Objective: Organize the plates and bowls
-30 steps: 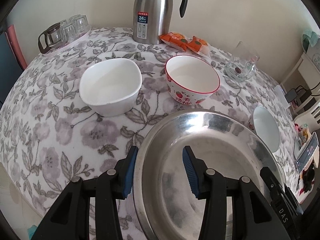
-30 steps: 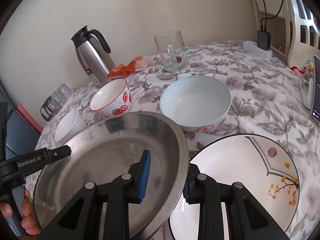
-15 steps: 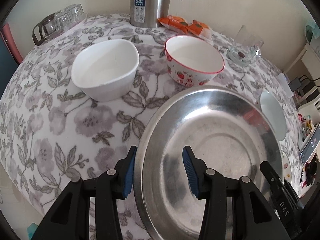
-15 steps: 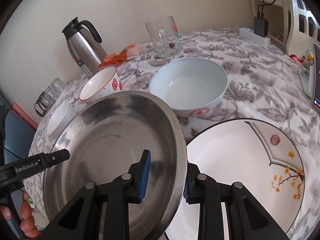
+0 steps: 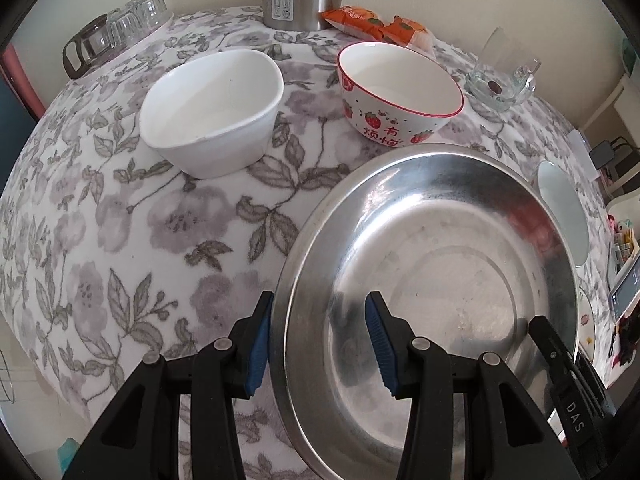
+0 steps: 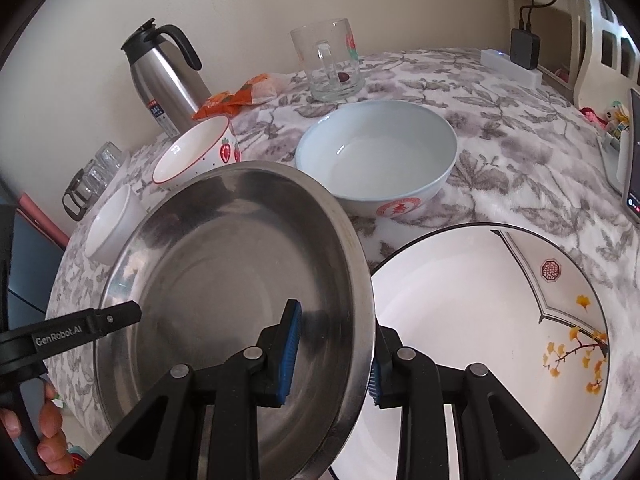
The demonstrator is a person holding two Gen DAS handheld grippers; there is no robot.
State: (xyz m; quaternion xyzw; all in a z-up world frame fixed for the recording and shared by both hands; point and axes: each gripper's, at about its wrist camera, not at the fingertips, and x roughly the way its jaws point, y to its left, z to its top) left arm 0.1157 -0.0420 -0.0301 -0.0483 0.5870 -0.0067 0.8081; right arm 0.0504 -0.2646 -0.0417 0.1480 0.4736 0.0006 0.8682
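The steel plate point(image 5: 432, 292) is straddled at opposite rims: the left gripper point(image 5: 320, 344) sits with one blue pad under the outer lip and the other over the basin, jaws at a middling spread, and whether the pads actually press on the metal cannot be told. On the far side the right gripper point(image 6: 332, 356) is set narrower, one pad inside the dish, the other tucked behind the rim, apparently pinching it. The plate is seen tilted, its right edge overlapping the painted plate point(image 6: 492, 320) that lies flat on the floral tablecloth point(image 5: 120, 240).

The step is judged to be a stacking of steel onto ceramic. Both rims should be kept level as the plate is lowered, since polished metal is likely to slide between rubber pads; it is best centred over the painted plate before anything is let go, and eased down so that no clatter or chip is risked.

Further out, the materials change: a matte white bowl point(image 5: 212, 112) with a soft squarish mouth, then a glossy strawberry bowl point(image 5: 400, 96) with a red rim, just beside the steel edge. A pale blue bowl point(image 6: 376, 160), round and deep, is seen behind the painted plate. At the back, a brushed steel thermos point(image 6: 164, 76), a clear glass mug point(image 6: 332, 64) and crinkled orange packets point(image 5: 376, 26) are lined against the wall.
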